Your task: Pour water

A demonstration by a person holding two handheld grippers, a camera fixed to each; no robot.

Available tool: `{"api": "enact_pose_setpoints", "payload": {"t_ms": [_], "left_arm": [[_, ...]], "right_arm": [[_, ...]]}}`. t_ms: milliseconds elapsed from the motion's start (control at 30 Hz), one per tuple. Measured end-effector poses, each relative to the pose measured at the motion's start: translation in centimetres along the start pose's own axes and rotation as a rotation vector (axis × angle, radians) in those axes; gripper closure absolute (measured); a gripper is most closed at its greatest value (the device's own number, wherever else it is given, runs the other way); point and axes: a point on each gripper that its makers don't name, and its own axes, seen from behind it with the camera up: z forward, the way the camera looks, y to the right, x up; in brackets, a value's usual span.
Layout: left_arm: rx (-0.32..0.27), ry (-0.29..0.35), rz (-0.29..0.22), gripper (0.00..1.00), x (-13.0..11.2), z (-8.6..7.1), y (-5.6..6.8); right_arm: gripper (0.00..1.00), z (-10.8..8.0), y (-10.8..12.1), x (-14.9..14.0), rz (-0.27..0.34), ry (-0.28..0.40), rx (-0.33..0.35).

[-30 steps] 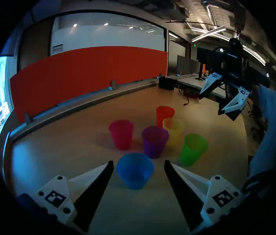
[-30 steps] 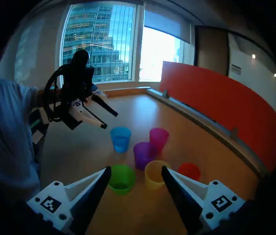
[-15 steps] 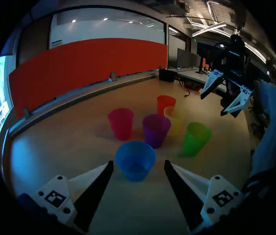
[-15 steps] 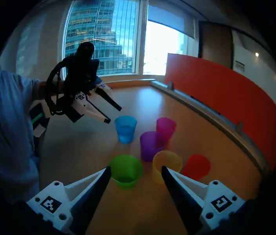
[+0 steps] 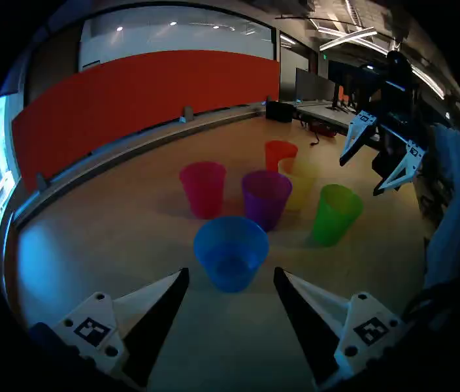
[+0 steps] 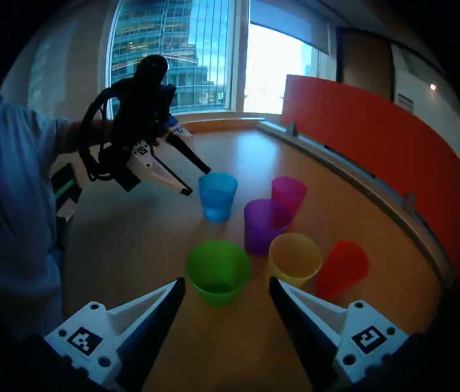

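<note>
Six plastic cups stand upright in a cluster on the wooden table (image 5: 99, 248). My left gripper (image 5: 230, 271) is open, its fingertips just short of the blue cup (image 5: 231, 251) on either side. Behind the blue cup are the pink cup (image 5: 202, 188), purple cup (image 5: 266, 196), yellow cup (image 5: 300, 186), red cup (image 5: 279, 154) and green cup (image 5: 336, 212). My right gripper (image 6: 226, 282) is open, with the green cup (image 6: 218, 271) close in front of its tips. The left gripper (image 6: 199, 182) shows by the blue cup (image 6: 217, 195); the right gripper (image 5: 383, 157) hangs above the green one.
A long orange partition (image 5: 145, 98) runs along the table's far side, with a raised rail (image 5: 119, 153) at its foot. Tall windows (image 6: 164, 59) lie beyond the table. A person's sleeve (image 6: 14, 215) holding the left gripper is at the left of the right gripper view.
Both grippers have come lower and closer to the cups: the left toward the blue cup, the right toward the green cup. The cups have not moved.
</note>
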Motion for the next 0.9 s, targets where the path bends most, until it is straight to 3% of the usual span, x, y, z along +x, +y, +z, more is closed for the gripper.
{"api": "enact_pose_setpoints", "payload": {"t_ms": [900], "left_arm": [[-0.056,-0.020,0.005,0.04,0.3,3.9,-0.1]], "right_arm": [[0.01,4.2,-0.6,-1.8,-0.004,-0.047,0.029]]}}
